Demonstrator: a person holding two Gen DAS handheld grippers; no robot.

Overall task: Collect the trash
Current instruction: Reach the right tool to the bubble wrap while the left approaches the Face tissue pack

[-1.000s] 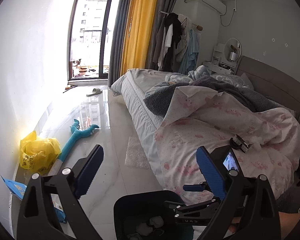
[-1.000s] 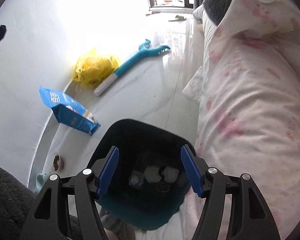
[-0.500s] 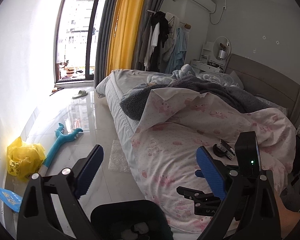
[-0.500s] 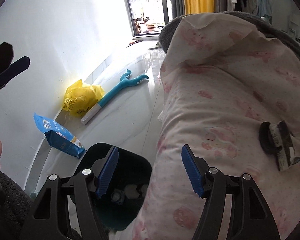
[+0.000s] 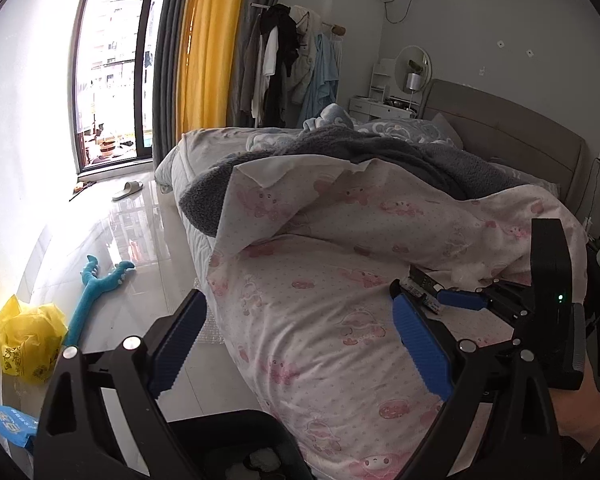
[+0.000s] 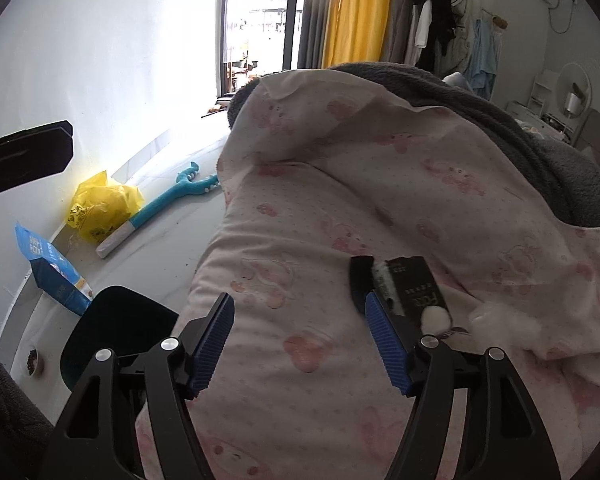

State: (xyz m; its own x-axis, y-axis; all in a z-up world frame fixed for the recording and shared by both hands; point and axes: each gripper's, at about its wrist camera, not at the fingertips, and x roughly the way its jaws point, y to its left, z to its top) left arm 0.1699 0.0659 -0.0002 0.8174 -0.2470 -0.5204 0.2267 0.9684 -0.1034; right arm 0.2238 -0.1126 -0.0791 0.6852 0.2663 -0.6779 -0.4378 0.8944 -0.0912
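Observation:
A black trash bin (image 5: 220, 436) (image 6: 116, 328) stands on the floor against the bed, with white scraps inside it. On the pink quilt (image 6: 300, 220) lie a black packet (image 6: 416, 288) (image 5: 420, 282), a white cotton ball (image 6: 436, 318) and a white wad (image 6: 500, 320). My right gripper (image 6: 300, 340) hovers over the quilt just left of the packet; its jaws are opening with nothing between them. My left gripper (image 5: 300, 340) stands open and empty above the bed's edge, over the bin.
Along the left wall on the floor lie a yellow plastic bag (image 6: 100, 208), a teal plush toy (image 6: 172, 200), a blue pouch (image 6: 48, 268) and a small pet bowl (image 6: 34, 360). A bubble-wrap sheet (image 5: 208, 320) lies beside the bed.
Both grippers swung right from above the bin to over the quilt. The right one rose and tilted up, so the packet and cotton now sit just past its right finger.

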